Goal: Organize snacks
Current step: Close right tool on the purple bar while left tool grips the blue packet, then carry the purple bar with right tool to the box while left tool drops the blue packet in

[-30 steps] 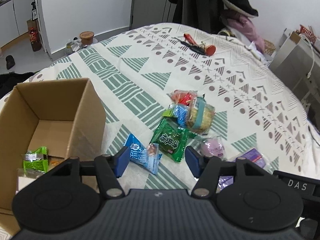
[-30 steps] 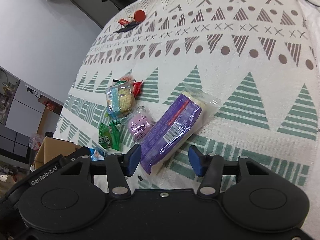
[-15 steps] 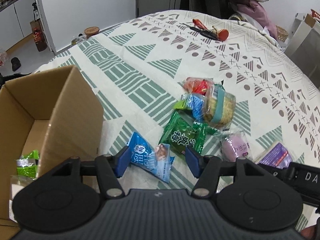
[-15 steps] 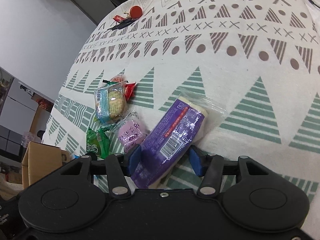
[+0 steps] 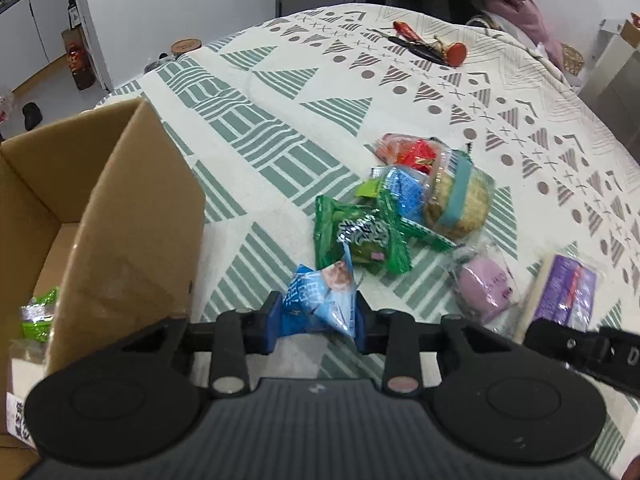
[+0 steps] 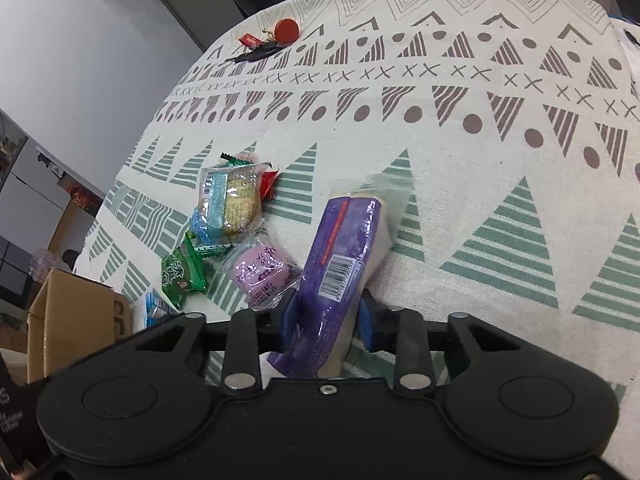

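My left gripper (image 5: 318,326) is shut on a blue snack packet (image 5: 320,300), right beside the open cardboard box (image 5: 132,216). My right gripper (image 6: 330,322) is shut on a long purple packet (image 6: 340,264), which also shows in the left wrist view (image 5: 566,288). On the patterned cloth lie a green packet (image 5: 356,240), a pink round snack (image 5: 488,284), a clear cracker pack (image 5: 460,200) and a red packet (image 5: 408,150). The box holds a green packet (image 5: 38,312).
The patterned tablecloth (image 6: 480,160) covers a round table. A red-topped item with dark tools (image 5: 436,46) lies at the far side. A small wooden-lidded jar (image 5: 186,46) stands at the far left edge. The room floor and cabinets are beyond.
Both grippers have closed: the left on the blue packet, the right on the purple packet. Both moved forward and down toward the snacks.
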`<state>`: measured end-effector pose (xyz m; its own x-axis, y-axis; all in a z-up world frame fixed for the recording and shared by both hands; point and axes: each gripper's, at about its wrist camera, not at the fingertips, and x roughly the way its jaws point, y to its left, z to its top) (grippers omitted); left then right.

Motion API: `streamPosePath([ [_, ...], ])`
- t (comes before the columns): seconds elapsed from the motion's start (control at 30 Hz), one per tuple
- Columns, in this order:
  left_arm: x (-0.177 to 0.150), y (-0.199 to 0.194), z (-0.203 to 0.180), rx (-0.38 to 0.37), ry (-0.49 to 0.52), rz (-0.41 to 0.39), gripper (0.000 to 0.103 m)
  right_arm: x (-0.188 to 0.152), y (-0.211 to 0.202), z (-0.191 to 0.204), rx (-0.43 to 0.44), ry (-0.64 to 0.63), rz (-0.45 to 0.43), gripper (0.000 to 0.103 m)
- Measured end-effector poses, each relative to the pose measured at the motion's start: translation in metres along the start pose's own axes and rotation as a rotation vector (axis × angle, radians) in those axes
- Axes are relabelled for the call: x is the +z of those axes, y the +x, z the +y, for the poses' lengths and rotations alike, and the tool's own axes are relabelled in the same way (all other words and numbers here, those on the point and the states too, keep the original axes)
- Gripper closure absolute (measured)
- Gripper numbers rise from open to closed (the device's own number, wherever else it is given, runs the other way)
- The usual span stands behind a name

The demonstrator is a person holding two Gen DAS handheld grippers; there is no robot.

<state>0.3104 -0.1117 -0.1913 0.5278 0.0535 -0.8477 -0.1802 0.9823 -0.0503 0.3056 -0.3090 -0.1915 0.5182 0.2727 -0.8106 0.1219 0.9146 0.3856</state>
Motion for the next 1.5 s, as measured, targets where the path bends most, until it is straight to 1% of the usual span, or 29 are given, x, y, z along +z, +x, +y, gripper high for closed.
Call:
streamPosePath([
  [0.2, -0.001, -0.028, -0.001, -0.034, -0.009, -0.034, 0.069, 0.0, -0.014, 0.0, 0.006, 0.006, -0.041, 0.079],
  [0.4, 0.0, -0.06, 0.002, -0.066, -0.023, -0.077, 0.069, -0.004, -0.027, 0.006, 0.038, -0.006, -0.07, 0.079],
  [0.53, -0.001, -0.078, 0.006, -0.072, -0.026, -0.099, 0.069, -0.006, -0.037, 0.011, 0.063, -0.007, -0.09, 0.079],
  [0.73, -0.005, -0.097, 0.016, -0.061, -0.039, -0.12, 0.069, -0.009, -0.047, 0.021, 0.091, -0.025, -0.104, 0.079],
  [1.07, -0.007, -0.124, 0.037, -0.044, -0.055, -0.151, 0.069, -0.019, -0.066, 0.049, 0.142, -0.092, -0.136, 0.08],
  [1.37, -0.002, -0.149, 0.066, -0.027, -0.08, -0.196, 0.069, -0.022, -0.08, 0.079, 0.187, -0.14, -0.171, 0.08],
  [1.5, 0.0, -0.158, 0.082, -0.017, -0.102, -0.211, 0.069, -0.025, -0.081, 0.09, 0.191, -0.16, -0.173, 0.08],
])
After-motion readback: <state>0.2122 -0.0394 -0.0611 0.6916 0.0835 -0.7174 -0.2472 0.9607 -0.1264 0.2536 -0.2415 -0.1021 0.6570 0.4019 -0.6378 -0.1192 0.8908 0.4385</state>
